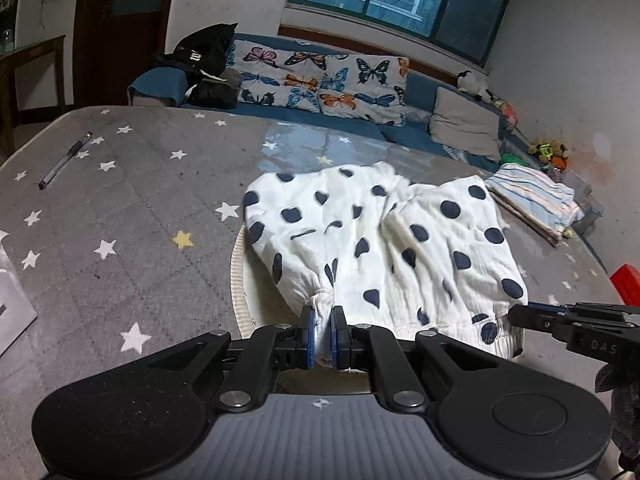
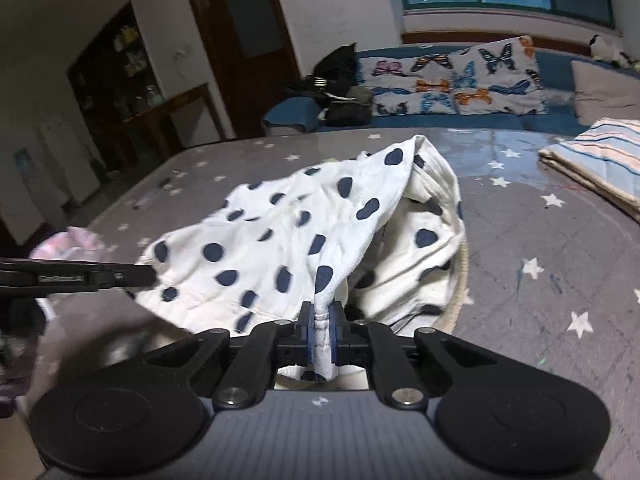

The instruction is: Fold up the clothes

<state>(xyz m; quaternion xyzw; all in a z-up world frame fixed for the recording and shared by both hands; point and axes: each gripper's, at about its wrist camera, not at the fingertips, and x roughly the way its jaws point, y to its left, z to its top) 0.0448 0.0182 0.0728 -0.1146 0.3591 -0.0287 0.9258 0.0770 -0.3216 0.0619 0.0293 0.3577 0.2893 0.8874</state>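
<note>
A white garment with dark blue dots (image 1: 384, 240) lies bunched over a pale round basket (image 1: 239, 280) on the grey star-patterned table. My left gripper (image 1: 323, 312) is shut on a gathered edge of the garment at its near side. My right gripper (image 2: 323, 308) is shut on another gathered edge, and the cloth (image 2: 288, 236) rises from it in a tented fold. The right gripper's fingers (image 1: 536, 316) show at the right edge of the left wrist view, touching the garment's hem. At the left of the right wrist view, the left gripper's finger (image 2: 100, 276) reaches the cloth.
A folded striped cloth (image 1: 536, 200) lies at the table's far right. A pen (image 1: 66, 160) lies at the far left, a white box (image 1: 12, 304) at the left edge, a red object (image 1: 628, 284) at the right. A sofa with butterfly cushions (image 1: 320, 80) stands behind.
</note>
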